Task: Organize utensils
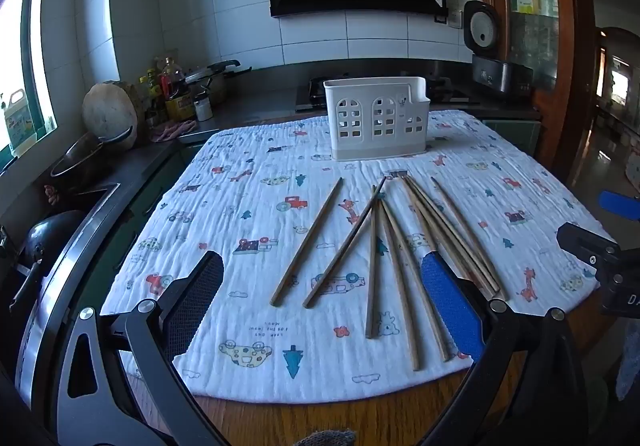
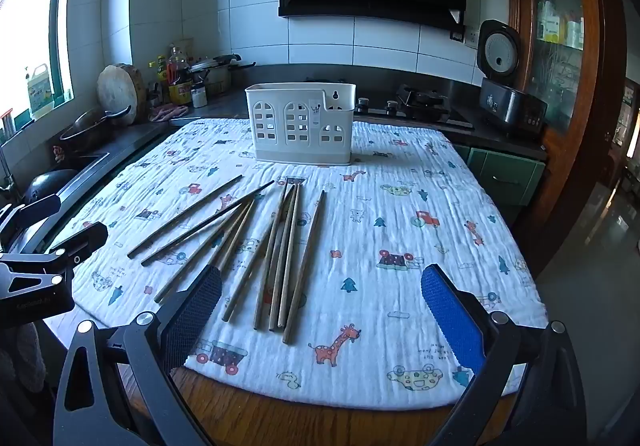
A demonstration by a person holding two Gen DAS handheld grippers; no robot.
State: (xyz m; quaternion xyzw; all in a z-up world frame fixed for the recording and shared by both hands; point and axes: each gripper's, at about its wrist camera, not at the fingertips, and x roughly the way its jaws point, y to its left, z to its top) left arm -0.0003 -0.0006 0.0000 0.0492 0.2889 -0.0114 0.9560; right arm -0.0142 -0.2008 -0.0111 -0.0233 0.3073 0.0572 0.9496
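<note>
Several wooden chopsticks (image 1: 394,250) lie loose on a white printed cloth (image 1: 248,213), fanned out side by side. They also show in the right wrist view (image 2: 280,246). A white plastic utensil holder (image 1: 376,117) stands upright behind them at the cloth's far edge; it also shows in the right wrist view (image 2: 302,121). My left gripper (image 1: 320,294) is open and empty above the near ends of the chopsticks. My right gripper (image 2: 320,302) is open and empty, to the right of the chopsticks' near ends.
The cloth (image 2: 400,246) covers a wooden table (image 2: 320,422). A counter at the left holds bottles (image 1: 176,93), a pan (image 1: 80,157) and a round board (image 1: 110,113). A stove (image 2: 416,105) and a rice cooker (image 2: 508,93) stand behind.
</note>
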